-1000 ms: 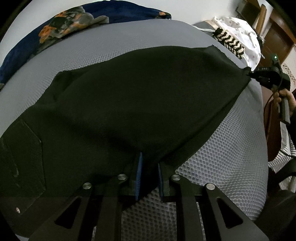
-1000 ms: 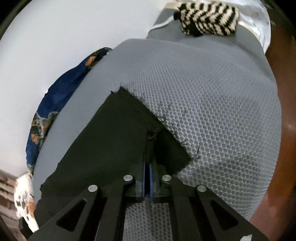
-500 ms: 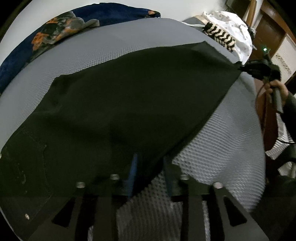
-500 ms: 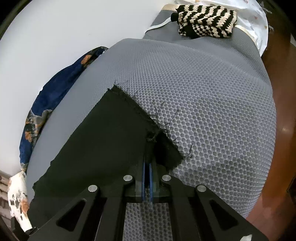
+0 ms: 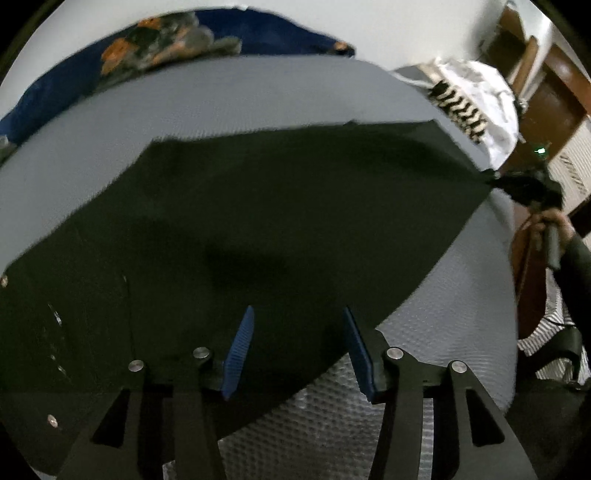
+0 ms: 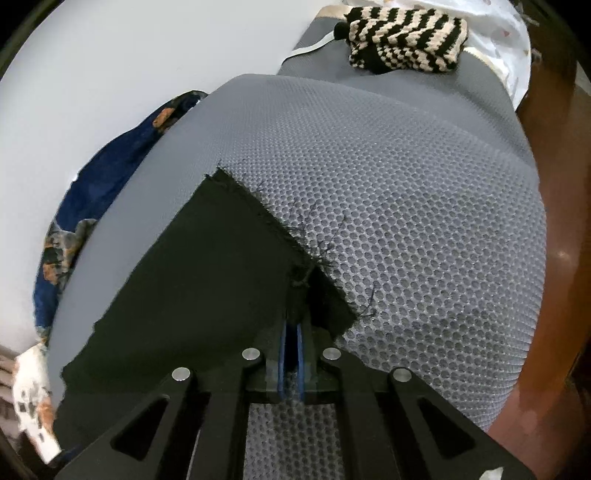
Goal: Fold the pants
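The left gripper [image 5: 297, 352] stands half open, its blue pads [image 5: 240, 350] parted over the near edge of the pants [image 5: 258, 221] and pressing on nothing; its jaws have just been opening, and the cloth lies loose beneath them, not pinched; the right gripper [image 6: 291, 332] is nearly shut, its pads a sliver apart after starting to open, with the frayed hem [image 6: 295, 251] bunched between them, so I judge it to be shut on the hem, though letting go; in the left view it shows at the far right, at the corner of the cloth, with a hand [image 5: 550, 225] on its handle. The pants lie spread flat and dark across the grey mesh bed [image 6: 424, 221], hem end toward the right gripper, pocket end at the left of the left view; a striped knit [image 6: 406, 35] sits well apart at the head of the bed, and a blue floral cloth [image 5: 166, 40] lies along the far edge by the wall. The step in hand looks like setting down a fold; to do it well, free both grippers fully before lifting, so no thread drags the layer askew; draw each gripper up and back from the cloth, not across it; then check that the edges line up before taking the next grip; the frayed threads could snag on the right pads.
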`<state>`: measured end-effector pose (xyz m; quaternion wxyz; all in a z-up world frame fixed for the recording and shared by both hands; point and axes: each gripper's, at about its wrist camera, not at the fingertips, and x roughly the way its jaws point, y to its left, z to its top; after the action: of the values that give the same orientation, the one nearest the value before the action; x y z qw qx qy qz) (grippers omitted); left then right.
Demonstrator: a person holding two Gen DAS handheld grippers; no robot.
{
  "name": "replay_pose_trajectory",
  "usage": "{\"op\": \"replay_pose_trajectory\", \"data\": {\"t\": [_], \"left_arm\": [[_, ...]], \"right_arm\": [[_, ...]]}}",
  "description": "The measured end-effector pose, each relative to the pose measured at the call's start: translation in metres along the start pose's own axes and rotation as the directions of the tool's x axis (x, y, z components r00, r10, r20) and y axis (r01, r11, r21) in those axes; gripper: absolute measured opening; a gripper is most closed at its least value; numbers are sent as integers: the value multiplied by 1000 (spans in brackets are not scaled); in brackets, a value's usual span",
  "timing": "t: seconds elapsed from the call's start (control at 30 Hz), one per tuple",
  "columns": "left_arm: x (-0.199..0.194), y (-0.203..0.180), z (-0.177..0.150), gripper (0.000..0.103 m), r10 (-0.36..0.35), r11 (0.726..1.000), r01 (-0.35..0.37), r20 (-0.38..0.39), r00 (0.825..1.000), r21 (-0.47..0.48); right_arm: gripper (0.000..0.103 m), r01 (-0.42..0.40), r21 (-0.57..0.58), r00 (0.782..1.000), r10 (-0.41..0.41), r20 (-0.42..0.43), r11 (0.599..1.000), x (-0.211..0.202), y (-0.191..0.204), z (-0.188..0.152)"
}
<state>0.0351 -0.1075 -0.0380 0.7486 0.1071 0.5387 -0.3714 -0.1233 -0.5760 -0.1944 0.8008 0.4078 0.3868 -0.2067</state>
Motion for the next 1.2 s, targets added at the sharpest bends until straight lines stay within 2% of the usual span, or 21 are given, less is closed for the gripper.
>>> {"op": "replay_pose_trajectory", "data": {"t": [0.07,0.1,0.2,0.3,0.4,0.53,0.67,0.8,0.97,1.1,1.2], "left_arm": [[9,2,-5,51,16,1000,-16,-31,999,-4],[10,1,-7,51,23,1000,-23,-20,1000,-2],[9,-1,-8,51,30,1000,-30,-11,999,-2],[7,4,-5,51,-9,998,9,-1,1000,-65],[1,2,-3,51,-17,996,19,26,1000,-88],[-4,2,7,51,-7,994,15,68,998,-112],[-6,10,16,51,2,983,15,96,995,-181],[-4,18,24,51,15,973,6,92,996,-230],[5,20,31,51,27,967,-12,58,998,-255],[10,19,36,51,35,964,-21,46,998,-264],[12,20,39,51,33,962,-21,41,999,-272]], "right_arm": [[24,18,-6,1000,-18,16,1000,-7,-2,3],[24,24,-5,999,-24,31,1000,-13,-4,7],[24,-35,6,998,34,48,999,-23,-6,25],[24,-94,-48,994,96,43,994,-22,10,47],[24,-148,-115,989,148,-8,982,-7,36,70],[23,-238,-149,966,218,-137,960,30,63,100],[23,-226,-172,959,188,-211,959,66,76,122],[23,-223,-186,953,173,-250,957,89,83,134],[23,-207,-226,950,140,-281,952,107,90,136],[22,-216,-244,949,144,-282,945,111,94,136],[23,-247,-248,938,166,-305,937,112,95,135]]}}
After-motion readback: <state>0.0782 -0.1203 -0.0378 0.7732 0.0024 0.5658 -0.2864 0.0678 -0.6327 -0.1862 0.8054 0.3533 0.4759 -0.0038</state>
